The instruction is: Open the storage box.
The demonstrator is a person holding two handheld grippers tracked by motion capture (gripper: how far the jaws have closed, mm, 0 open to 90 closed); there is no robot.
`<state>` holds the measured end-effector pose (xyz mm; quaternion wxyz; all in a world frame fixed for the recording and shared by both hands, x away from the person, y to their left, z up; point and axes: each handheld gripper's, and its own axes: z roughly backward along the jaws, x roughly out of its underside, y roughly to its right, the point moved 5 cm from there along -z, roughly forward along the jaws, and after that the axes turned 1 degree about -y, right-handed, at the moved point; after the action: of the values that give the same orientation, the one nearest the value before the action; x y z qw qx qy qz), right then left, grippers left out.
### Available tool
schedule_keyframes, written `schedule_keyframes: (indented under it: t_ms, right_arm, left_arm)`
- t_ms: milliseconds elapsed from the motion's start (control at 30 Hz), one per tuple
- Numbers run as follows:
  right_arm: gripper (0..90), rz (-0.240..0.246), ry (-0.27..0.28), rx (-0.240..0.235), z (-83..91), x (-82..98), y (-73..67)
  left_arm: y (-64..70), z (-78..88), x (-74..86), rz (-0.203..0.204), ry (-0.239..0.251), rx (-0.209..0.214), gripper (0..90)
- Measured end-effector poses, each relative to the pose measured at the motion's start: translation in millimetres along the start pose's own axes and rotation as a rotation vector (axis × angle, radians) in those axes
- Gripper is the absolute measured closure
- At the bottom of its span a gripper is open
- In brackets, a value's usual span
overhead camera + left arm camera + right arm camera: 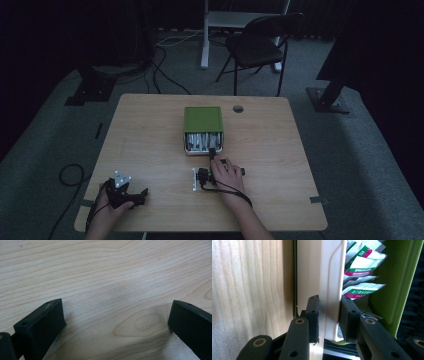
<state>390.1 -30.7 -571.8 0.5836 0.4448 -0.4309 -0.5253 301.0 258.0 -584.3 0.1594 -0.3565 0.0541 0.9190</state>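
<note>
A green box [202,119] sits mid-table with its white drawer [202,142] pulled out toward me. Inside the drawer stand several sachets [359,265] printed in white, green and red. My right gripper [212,154] reaches the drawer's front from the near side. In the right gripper view the right gripper [329,315] is shut on the drawer's white front wall [322,277], one pad outside and one inside. My left gripper [144,196] rests at the table's near left corner. Its jaws stand wide apart in the left gripper view, left gripper [117,315] over bare wood, holding nothing.
The wooden table [150,135] has a round cable hole [238,108] behind the box. A small white strip [194,179] lies beside my right hand. A black chair [260,45] stands beyond the table. A cable loop [70,175] lies on the floor at left.
</note>
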Motion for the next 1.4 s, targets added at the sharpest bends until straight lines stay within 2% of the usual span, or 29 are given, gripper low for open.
schedule_keyframes:
  t_ms: [767, 1400]
  right_arm:
    - [71.7, -0.005, 0.037, -0.002, 29.4, 2.1, -8.0]
    - [71.8, -0.018, 0.061, -0.024, 57.6, 2.0, -16.2]
  left_arm:
    - [0.0, 0.0, 0.0, 0.0, 0.001, 0.0, 1.3]
    - [0.0, -0.1, 0.0, 0.0, 0.0, -0.001, 1.3]
